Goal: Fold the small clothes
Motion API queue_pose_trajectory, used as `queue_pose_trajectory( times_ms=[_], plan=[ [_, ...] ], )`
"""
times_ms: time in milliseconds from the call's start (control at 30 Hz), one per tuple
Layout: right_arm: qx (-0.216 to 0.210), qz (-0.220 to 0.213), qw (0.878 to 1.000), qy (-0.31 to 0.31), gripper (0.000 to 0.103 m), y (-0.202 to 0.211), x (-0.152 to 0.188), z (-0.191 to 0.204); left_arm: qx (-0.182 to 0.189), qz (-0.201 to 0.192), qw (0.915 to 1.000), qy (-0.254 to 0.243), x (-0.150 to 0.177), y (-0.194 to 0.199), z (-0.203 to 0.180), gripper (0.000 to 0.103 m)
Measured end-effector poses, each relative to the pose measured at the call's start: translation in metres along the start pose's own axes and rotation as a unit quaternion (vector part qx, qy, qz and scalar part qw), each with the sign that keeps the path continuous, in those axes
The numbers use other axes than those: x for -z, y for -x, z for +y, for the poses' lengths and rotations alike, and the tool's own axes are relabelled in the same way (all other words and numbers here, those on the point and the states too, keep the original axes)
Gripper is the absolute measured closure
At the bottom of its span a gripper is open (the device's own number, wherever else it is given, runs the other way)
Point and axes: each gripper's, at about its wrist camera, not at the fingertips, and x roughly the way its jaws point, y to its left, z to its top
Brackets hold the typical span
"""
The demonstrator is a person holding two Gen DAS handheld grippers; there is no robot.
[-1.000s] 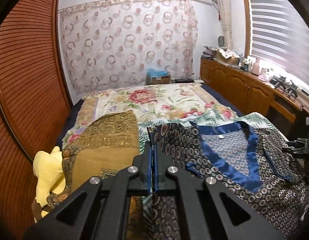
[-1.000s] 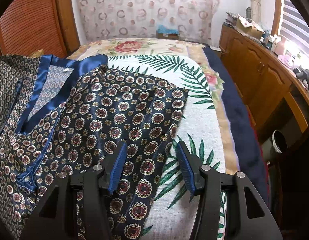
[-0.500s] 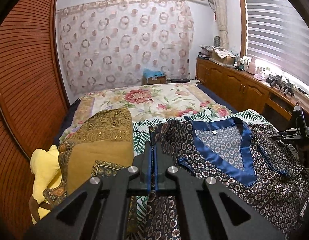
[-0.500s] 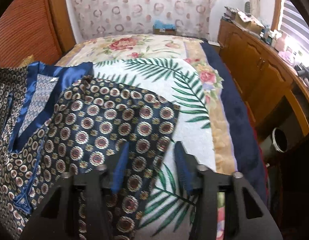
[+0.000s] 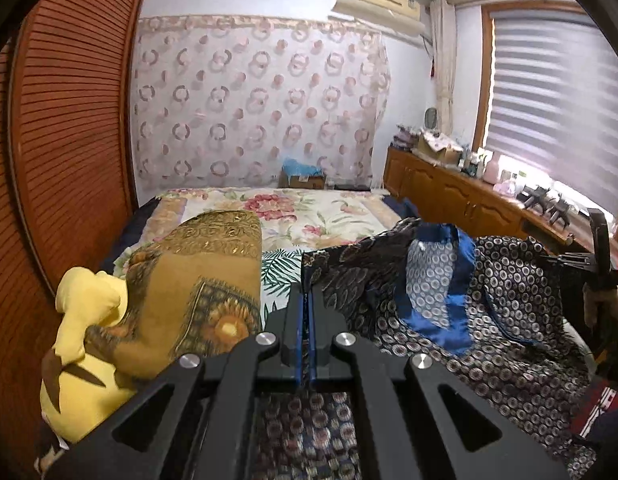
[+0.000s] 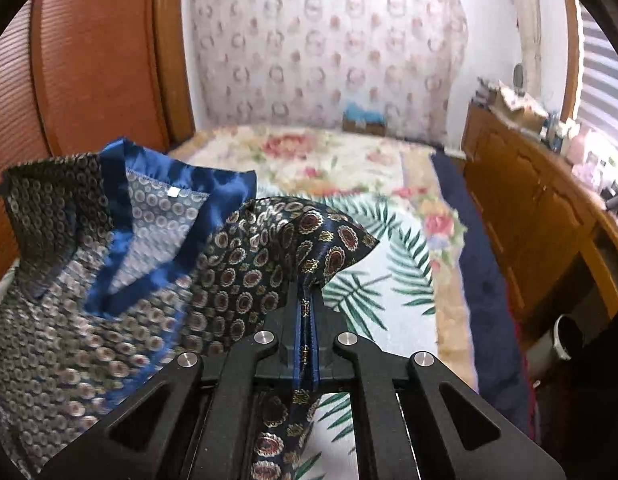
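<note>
A dark navy patterned top [image 5: 509, 320] with a blue satin V-neck lies partly lifted over the bed. It also shows in the right wrist view [image 6: 157, 264]. My left gripper [image 5: 308, 304] is shut on its left shoulder edge. My right gripper [image 6: 307, 300] is shut on its right sleeve, which bunches up above the jaws. The right gripper also shows at the right edge of the left wrist view [image 5: 599, 248]. The garment hangs slack between the two grippers.
The bed has a floral and palm-leaf cover [image 6: 389, 264]. A gold patterned cushion [image 5: 197, 280] and a yellow plush toy [image 5: 81, 336] lie at the left. A wooden cabinet [image 6: 549, 216] runs along the right, with a white bin [image 6: 561, 336] below. A slatted wardrobe door [image 5: 61, 140] stands left.
My right gripper has shut on the sleeve and lifted it. My left gripper, still shut on the shoulder, has also risen, so the top no longer lies flat.
</note>
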Motion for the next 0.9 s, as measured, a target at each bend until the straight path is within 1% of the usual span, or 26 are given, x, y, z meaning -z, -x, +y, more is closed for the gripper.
queue_pose_trajectory(
  times_ms=[100,200,400,567,767,900],
  plan=[
    [-0.008,-0.014,1.000,0.003,0.103,0.021,0.000,0.009,0.002,-0.009,0.9999,0.005,0.012,0.021,0.004,0.103],
    [-0.015,-0.026,1.000,0.005,0.103,0.037,0.004,0.015,0.001,-0.007,0.9999,0.008,0.023,0.035,0.009,0.103],
    [-0.038,-0.042,0.998,0.006,0.103,0.069,0.021,0.029,-0.015,-0.008,0.9998,0.011,0.043,0.059,0.016,0.103],
    [-0.048,-0.039,0.998,0.007,0.103,0.100,0.045,0.031,-0.026,-0.008,0.9993,0.026,0.058,0.086,0.025,0.103],
    [-0.062,-0.029,0.998,-0.003,0.103,0.139,0.071,0.016,-0.040,0.008,0.9985,0.037,0.069,0.114,0.033,0.103],
    [-0.062,-0.005,0.998,-0.004,0.102,0.145,0.090,0.009,-0.049,0.011,0.9986,0.014,0.071,0.123,0.031,0.092]
  ],
)
